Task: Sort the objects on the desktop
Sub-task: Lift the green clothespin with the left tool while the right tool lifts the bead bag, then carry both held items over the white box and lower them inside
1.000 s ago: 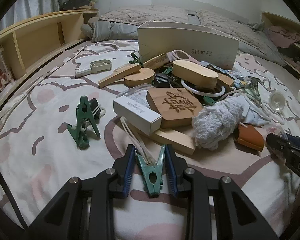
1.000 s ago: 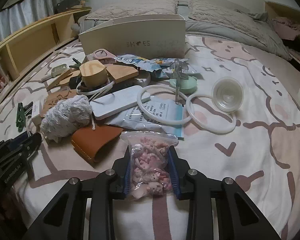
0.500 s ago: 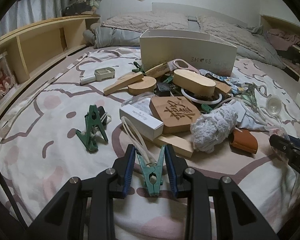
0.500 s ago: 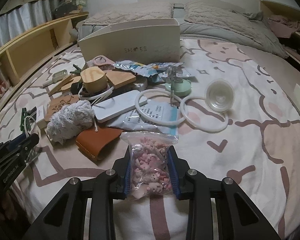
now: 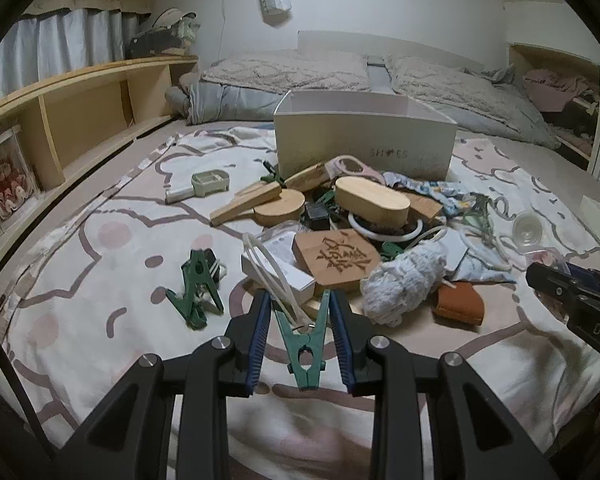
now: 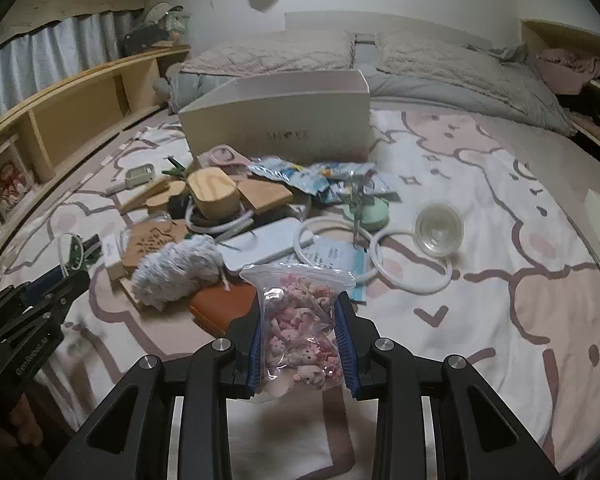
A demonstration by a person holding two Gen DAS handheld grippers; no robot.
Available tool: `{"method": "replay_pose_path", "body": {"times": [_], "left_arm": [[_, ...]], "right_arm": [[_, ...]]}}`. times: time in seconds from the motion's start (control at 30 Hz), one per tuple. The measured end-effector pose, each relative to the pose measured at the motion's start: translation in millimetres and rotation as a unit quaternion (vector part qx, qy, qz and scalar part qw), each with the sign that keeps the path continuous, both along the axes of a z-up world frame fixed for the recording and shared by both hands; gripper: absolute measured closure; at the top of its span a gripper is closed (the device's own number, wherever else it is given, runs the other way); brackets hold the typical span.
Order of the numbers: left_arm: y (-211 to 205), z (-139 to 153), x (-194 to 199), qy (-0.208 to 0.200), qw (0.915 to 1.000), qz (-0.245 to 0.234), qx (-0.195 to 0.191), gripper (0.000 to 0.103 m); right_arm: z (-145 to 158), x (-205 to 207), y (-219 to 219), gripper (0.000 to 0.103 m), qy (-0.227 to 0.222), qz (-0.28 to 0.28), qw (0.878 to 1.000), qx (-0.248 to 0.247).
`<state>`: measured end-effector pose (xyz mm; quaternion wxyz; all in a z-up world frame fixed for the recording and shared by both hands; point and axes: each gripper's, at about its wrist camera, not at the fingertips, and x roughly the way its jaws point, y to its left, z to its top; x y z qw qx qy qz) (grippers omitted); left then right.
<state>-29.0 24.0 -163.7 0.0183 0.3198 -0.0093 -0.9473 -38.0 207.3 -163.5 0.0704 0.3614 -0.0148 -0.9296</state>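
My left gripper [image 5: 300, 300] is shut on a green clothes peg [image 5: 305, 344], held above the patterned bedspread with a white cord loop [image 5: 274, 276] trailing from it. My right gripper [image 6: 298, 300] is shut on a clear zip bag of small pink figures [image 6: 300, 324], lifted off the bed. A white open box [image 5: 364, 136] marked SHOES stands behind the pile of objects. The right gripper's tip [image 5: 556, 284] shows at the right edge of the left wrist view; the left gripper [image 6: 44, 300] shows at the left of the right wrist view.
The pile holds wooden blocks [image 5: 370, 200], a carved wooden plaque [image 5: 336, 256], a grey fluffy ball [image 6: 180, 272], a brown leather case [image 6: 220, 308], white rings [image 6: 412, 256] and a clear cup [image 6: 438, 228]. Another green peg [image 5: 196, 292] lies left. Shelving [image 5: 80, 120] runs along the left.
Both grippers have risen from the bed with their loads, the peg and the bag; the view now takes in more of the room. The jaws have stayed as they were.
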Motion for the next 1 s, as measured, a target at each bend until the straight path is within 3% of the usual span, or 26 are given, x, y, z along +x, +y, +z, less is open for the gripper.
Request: {"method": "replay_pose_path", "body": {"times": [0.4, 1.0], "left_arm": [[7, 32, 16, 0.045, 0.9989, -0.015, -0.006, 0.073], [17, 94, 8, 0.077, 0.9963, -0.037, 0.009, 0.073]], "right_arm": [[31, 13, -12, 0.071, 0.040, 0.022, 0.999, 0.005], [83, 8, -15, 0.071, 0.059, 0.033, 0.998, -0.001]]}}
